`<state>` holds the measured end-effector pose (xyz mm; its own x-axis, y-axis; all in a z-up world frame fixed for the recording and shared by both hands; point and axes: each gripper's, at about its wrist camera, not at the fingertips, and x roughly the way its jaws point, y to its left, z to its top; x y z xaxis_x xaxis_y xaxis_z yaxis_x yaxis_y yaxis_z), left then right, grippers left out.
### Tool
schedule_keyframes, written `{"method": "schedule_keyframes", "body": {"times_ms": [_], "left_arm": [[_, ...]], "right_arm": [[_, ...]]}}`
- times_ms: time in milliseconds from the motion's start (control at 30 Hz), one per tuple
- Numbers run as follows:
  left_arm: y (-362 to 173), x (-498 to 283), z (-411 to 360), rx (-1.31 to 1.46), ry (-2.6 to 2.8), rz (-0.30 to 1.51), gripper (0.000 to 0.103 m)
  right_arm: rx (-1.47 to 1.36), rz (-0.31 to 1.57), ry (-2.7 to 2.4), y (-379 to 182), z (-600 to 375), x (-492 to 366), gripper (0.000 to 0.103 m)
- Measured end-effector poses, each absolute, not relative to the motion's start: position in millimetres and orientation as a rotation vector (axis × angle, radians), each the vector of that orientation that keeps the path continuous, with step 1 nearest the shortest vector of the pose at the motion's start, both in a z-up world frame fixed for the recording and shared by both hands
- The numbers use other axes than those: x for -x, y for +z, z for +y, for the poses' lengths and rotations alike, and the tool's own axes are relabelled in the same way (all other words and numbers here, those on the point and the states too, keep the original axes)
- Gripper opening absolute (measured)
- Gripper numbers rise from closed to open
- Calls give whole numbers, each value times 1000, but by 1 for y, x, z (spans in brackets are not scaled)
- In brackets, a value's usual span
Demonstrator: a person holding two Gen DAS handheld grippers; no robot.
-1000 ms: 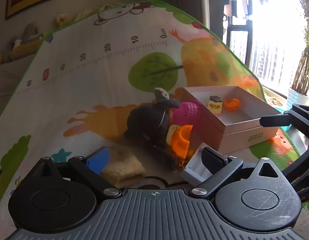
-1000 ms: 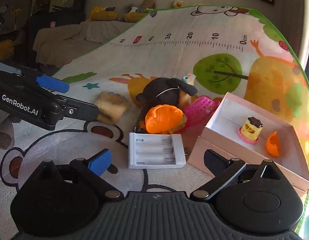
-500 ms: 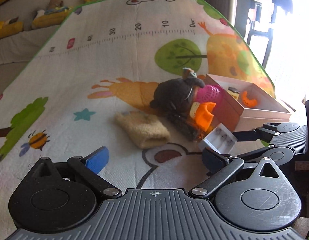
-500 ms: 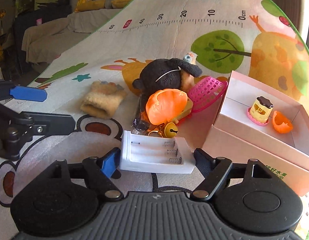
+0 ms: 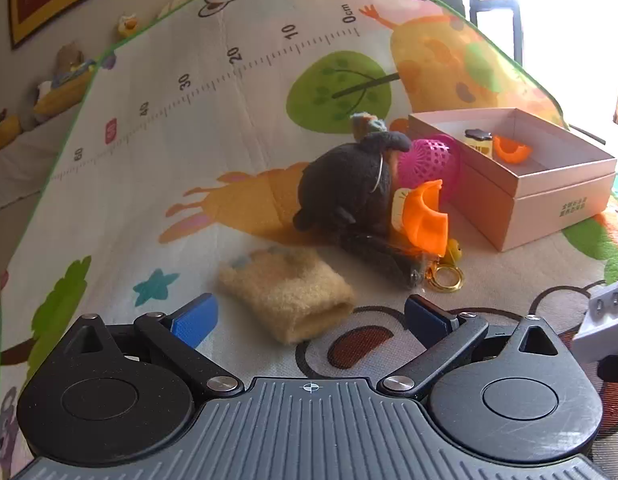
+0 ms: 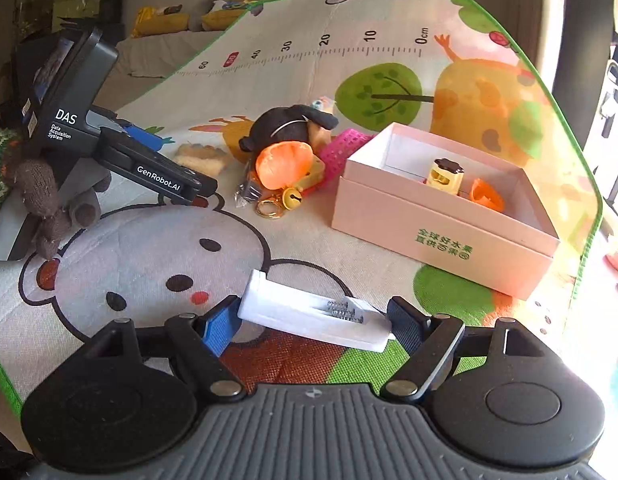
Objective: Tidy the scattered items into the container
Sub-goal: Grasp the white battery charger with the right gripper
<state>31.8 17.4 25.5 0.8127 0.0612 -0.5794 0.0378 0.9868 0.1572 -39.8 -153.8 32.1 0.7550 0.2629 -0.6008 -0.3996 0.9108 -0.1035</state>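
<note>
My right gripper (image 6: 315, 322) is shut on a white battery holder (image 6: 313, 314) and holds it tilted above the mat; it also shows in the left wrist view (image 5: 601, 320). My left gripper (image 5: 309, 314) is open and empty, just short of a tan fuzzy cloth (image 5: 287, 290). The pink box (image 6: 441, 216) (image 5: 549, 184) holds a yellow toy (image 6: 445, 176) and an orange piece (image 6: 485, 196). Left of the box lies a pile: a dark plush (image 5: 345, 188), a pink mesh basket (image 5: 429, 164), an orange shell toy (image 5: 425, 216) and a gold keyring with bell (image 5: 447, 272).
The play mat (image 5: 189, 160) covers the floor, with its edge close on the right (image 6: 589, 220). The left gripper's body and the gloved hand (image 6: 49, 200) fill the left of the right wrist view. A sofa with plush toys (image 6: 169, 24) stands beyond the mat.
My right gripper closed on the battery holder, lifted it off the mat and drew back from the pile. My left gripper moved closer to the tan cloth.
</note>
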Motion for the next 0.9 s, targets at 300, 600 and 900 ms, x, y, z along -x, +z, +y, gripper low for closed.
{"method": "schedule_keyframes", "body": {"times_ms": [300, 600, 900], "left_arm": [[10, -60, 19, -206, 56, 657, 95], [14, -49, 15, -201, 16, 666, 60], [21, 6, -15, -135, -145, 718, 65]], "right_arm": [[148, 595, 331, 24, -169, 44, 94], [106, 626, 311, 21, -174, 39, 100], [108, 629, 302, 21, -174, 39, 101]]}}
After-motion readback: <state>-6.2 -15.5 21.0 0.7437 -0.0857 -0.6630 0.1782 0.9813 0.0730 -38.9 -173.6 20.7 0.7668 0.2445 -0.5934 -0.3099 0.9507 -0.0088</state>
